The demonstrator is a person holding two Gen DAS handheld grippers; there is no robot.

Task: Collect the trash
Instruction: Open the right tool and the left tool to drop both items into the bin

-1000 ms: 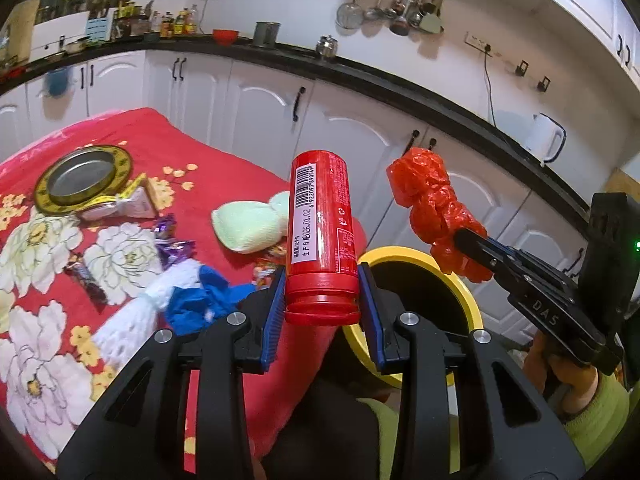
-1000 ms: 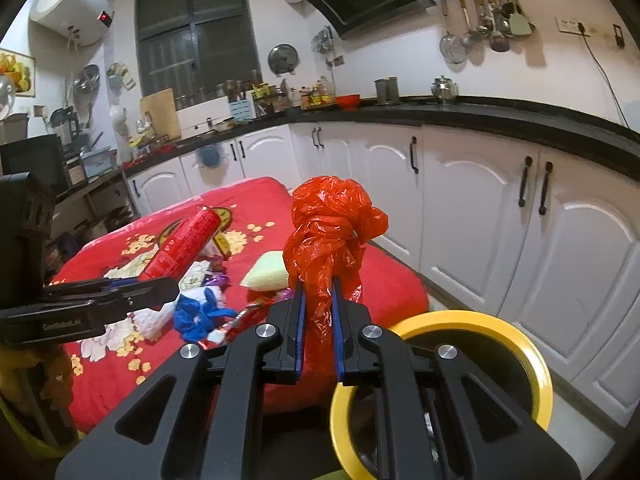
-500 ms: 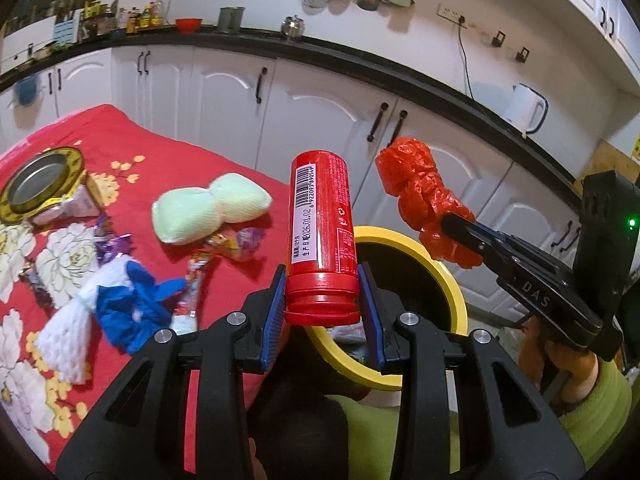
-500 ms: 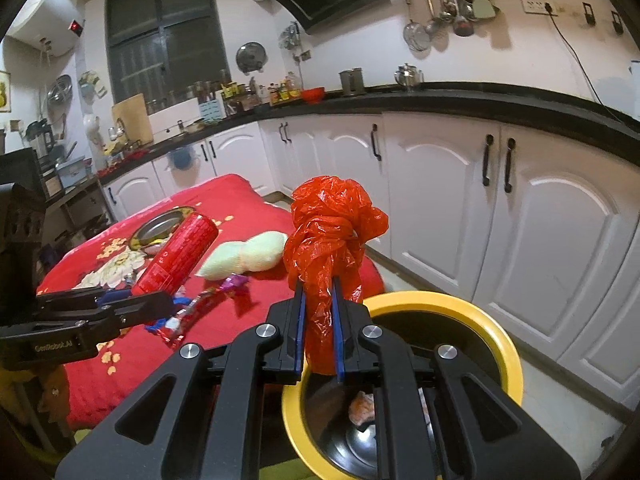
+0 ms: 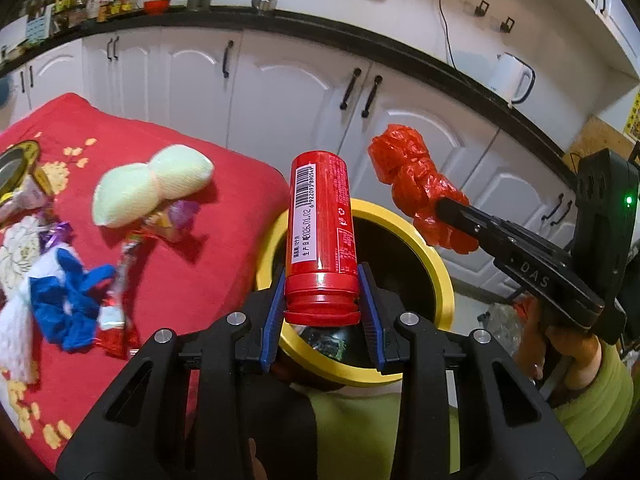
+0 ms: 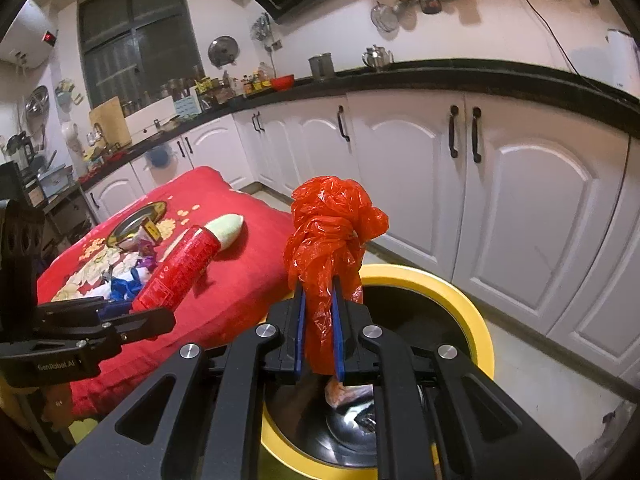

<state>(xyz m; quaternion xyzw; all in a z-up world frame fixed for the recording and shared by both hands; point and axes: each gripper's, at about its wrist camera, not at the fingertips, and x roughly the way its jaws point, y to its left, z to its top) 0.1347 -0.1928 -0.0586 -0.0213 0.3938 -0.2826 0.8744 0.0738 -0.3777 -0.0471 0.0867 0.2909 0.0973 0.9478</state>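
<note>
The left gripper (image 5: 322,312) is clenched on a red can (image 5: 322,236) at centre frame, its blue pads (image 5: 274,320) pressing the can's lower end, just over the near rim of the yellow bin (image 5: 444,280). The right gripper (image 6: 318,336) pinches a crumpled red bag (image 6: 330,236), held above the bin's opening at centre of its view. Something pale, perhaps wrappers, lies at the bin's bottom (image 6: 348,394). On the red cloth (image 5: 192,280) at left lie a green pouch (image 5: 152,188), blue scrap (image 5: 64,296) and candy wrappers (image 5: 120,292).
</note>
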